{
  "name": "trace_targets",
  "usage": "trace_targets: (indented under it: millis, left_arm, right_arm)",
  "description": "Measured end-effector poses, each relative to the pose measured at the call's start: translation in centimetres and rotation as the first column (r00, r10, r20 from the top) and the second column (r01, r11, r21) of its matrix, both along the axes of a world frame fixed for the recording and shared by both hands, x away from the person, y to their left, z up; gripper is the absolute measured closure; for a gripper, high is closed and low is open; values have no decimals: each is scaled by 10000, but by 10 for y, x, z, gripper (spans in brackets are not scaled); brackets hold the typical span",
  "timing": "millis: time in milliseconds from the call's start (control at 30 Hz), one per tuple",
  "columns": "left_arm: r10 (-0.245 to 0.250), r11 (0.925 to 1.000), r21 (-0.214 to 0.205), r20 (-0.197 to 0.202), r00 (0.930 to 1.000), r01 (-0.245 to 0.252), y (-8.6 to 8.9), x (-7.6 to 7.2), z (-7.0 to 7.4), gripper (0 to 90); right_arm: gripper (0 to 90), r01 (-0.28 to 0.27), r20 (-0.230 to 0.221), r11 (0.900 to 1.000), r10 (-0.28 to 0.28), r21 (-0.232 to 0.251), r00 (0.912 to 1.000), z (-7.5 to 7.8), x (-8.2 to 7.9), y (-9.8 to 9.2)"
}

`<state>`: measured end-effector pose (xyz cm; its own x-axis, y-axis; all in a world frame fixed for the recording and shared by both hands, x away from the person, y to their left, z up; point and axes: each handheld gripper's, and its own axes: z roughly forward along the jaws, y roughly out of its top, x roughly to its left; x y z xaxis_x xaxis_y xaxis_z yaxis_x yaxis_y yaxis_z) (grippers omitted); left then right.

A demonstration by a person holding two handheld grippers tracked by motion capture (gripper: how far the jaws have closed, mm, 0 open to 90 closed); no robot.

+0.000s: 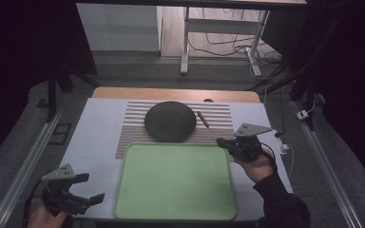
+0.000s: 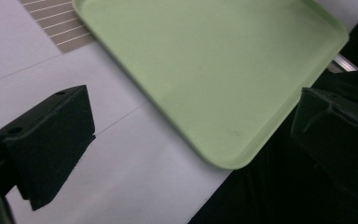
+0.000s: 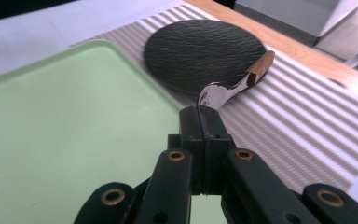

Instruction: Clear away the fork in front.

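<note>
The right gripper (image 1: 221, 141) sits just off the far right corner of the green tray (image 1: 138, 199), and its fingers (image 3: 200, 123) are pressed together on the metal end of a spoon (image 3: 235, 84). The spoon has a shiny bowl and a brown wooden handle (image 1: 203, 118), and in the high view it slants from the fingers up and away across the striped mat (image 1: 218, 111). In the right gripper view its handle reaches to the edge of the round dark plate (image 3: 200, 49), though whether the two touch cannot be told. The plate lies on the striped mat just beyond the far edge of the tray. The left gripper (image 1: 90, 187) is held near the front left corner of the desk (image 1: 92, 128), just left of the tray, with its fingers (image 2: 51, 140) spread wide and nothing between them; in the left gripper view they frame the near corner of the tray (image 2: 223, 158) and the pale desk surface (image 2: 135, 172) beside it.
</note>
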<state>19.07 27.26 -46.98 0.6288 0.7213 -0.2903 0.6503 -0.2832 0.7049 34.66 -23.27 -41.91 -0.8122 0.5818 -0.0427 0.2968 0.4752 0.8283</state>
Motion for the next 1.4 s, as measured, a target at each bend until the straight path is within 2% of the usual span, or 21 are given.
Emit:
trace_targets:
  millis: [200,333,533,567,700,800,933,967,1000,1033,1067,1100,1133,1167,1200,1233,1267,1300,1333,1367,1400]
  left_arm:
    - [-642,9979,-54,147,9978,643,-10,11,1,0]
    - [-824,9966,-18,251,9963,825,-16,16,2,0]
    - [-1183,9929,137,274,9926,1180,-27,28,3,0]
    - [-1235,9923,153,278,9920,1231,-29,31,4,0]
    - [-1430,9896,181,326,9892,1425,-36,41,5,0]
    - [-1622,9866,242,338,9862,1614,-42,50,7,0]
    - [-1955,9799,490,372,9800,1936,-51,61,9,0]
    - [-2006,9787,514,388,9789,1986,-53,63,9,0]
    - [-2099,9764,609,413,9768,2072,-56,65,10,0]
    - [-2169,9746,666,419,9753,2139,-59,68,11,0]
    - [-2242,9728,699,431,9736,2209,-62,70,11,0]
    - [-2316,9710,722,456,9718,2280,-65,72,12,0]
    - [-2420,9681,785,480,9691,2378,-68,75,12,0]
    - [-2494,9660,826,486,9672,2449,-70,77,13,0]
    - [-2657,9615,877,524,9626,2606,-75,80,13,0]
    - [-2770,9580,923,554,9593,2713,-78,82,13,0]
    - [-2949,9522,1010,561,9539,2884,-83,85,14,0]
    - [-3127,9459,1104,596,9480,3050,-87,87,14,0]
    - [-3310,9389,1220,645,9414,3218,-92,89,14,0]
    - [-3510,9306,1348,661,9340,3402,-96,91,14,0]
    - [-3665,9239,1447,685,9279,3543,-100,92,15,0]
  right_arm:
    - [900,-549,-286,9981,557,297,9980,-1,-17,-4]
    - [900,-754,-438,9961,774,458,9960,-3,-24,-4]
    - [900,-1295,-750,9867,1371,981,9877,-4,-38,-5]
    - [900,-1500,-852,9818,1603,1164,9834,-5,-41,-5]
    - [900,-1719,-1037,9764,1859,1308,9771,-6,-47,-3]
    - [900,-2261,-1209,9613,2459,1572,9617,-7,-56,2]
    - [900,-2593,-1231,9508,2815,1697,9516,-8,-62,6]
    - [900,-2740,-1290,9453,2983,1769,9457,-8,-64,8]
    - [900,-2946,-1407,9368,3227,1886,9360,-9,-67,11]
    - [900,-3045,-1449,9330,3338,1920,9314,-10,-68,13]
    - [900,-3045,-1449,9330,3338,1920,9314,-10,-68,13]
    - [900,-3268,-1528,9241,3584,1980,9210,-10,-71,18]
    - [900,-3395,-1550,9177,3732,2061,9147,-11,-73,20]
    - [900,-3395,-1550,9177,3732,2061,9147,-11,-73,20]
    - [900,-3661,-1579,9042,4033,2199,9014,-11,-75,25]
    - [900,-3726,-1614,9012,4107,2214,8974,-11,-76,26]
    - [900,-3865,-1644,8938,4265,2275,8894,-11,-77,29]
    - [900,-3865,-1644,8938,4265,2275,8894,-11,-77,29]
    - [900,-3984,-1661,8879,4392,2298,8829,-11,-78,31]
    - [900,-4239,-1666,8766,4640,2277,8700,-12,-80,34]
    - [900,-4331,-1660,8723,4729,2271,8653,-12,-81,35]
